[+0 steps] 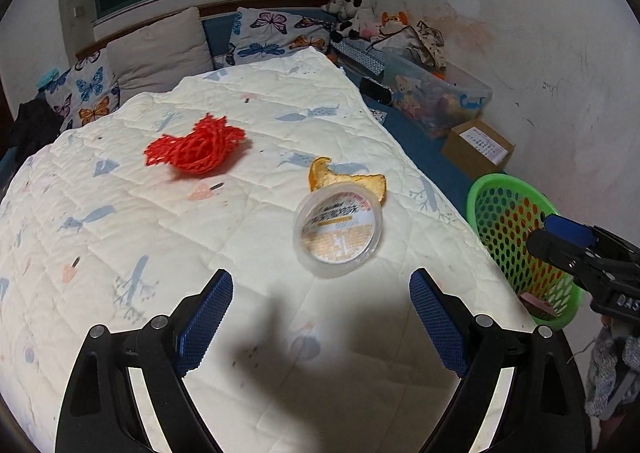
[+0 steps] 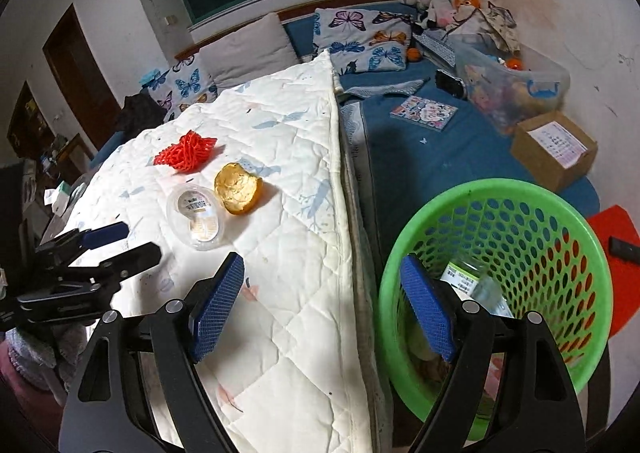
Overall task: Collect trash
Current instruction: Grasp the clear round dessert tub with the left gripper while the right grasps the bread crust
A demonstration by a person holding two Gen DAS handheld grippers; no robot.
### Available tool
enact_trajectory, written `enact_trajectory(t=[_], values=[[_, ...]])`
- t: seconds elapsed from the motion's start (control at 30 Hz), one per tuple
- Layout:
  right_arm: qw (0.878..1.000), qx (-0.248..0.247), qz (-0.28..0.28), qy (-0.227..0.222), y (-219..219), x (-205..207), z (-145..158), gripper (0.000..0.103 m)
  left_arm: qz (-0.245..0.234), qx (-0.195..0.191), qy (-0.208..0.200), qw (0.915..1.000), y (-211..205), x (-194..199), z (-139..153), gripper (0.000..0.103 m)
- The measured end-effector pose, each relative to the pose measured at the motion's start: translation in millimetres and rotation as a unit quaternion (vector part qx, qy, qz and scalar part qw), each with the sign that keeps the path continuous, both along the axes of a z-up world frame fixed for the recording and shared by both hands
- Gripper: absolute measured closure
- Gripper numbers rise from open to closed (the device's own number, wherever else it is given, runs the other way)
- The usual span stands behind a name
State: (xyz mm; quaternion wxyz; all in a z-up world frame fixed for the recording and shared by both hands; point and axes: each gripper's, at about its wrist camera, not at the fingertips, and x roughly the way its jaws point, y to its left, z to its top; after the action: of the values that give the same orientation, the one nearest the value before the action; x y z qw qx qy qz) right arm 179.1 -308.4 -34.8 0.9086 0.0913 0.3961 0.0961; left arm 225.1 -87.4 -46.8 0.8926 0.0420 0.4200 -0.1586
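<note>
The left gripper (image 1: 321,291) has its jaws wide apart and holds nothing. It hangs over the white quilt (image 1: 120,253) at the bottom of the frame. The cup (image 1: 338,231) lies just ahead of it, near the middle. It is thin clear plastic on its side, so it looks light and easy to squash. I would pinch it softly across the rim.

The peel (image 1: 348,179) touches the cup from behind. It looks dry, curled and light. Its edge is a good place to grab.

The red net (image 1: 198,145) lies apart, up and to the left. It looks soft and squishy, so you can pinch it anywhere.

The right gripper (image 2: 322,281) is also wide apart and empty. The green basket (image 2: 500,193) sits at the lower right, beside the bed. Inside it are a clear bottle (image 2: 476,285) with a label and some other scraps I cannot make out.
</note>
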Motion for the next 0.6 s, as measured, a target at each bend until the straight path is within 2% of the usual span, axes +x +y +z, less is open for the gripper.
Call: enact_trajectory(t=[0.6], values=[[1.0,0.001,-0.019,0.02,-21.6,1.3,-15.9,0.023,0.053,0.076,-0.006,0.9957,-41.3,46.6,-36.7,0.016]])
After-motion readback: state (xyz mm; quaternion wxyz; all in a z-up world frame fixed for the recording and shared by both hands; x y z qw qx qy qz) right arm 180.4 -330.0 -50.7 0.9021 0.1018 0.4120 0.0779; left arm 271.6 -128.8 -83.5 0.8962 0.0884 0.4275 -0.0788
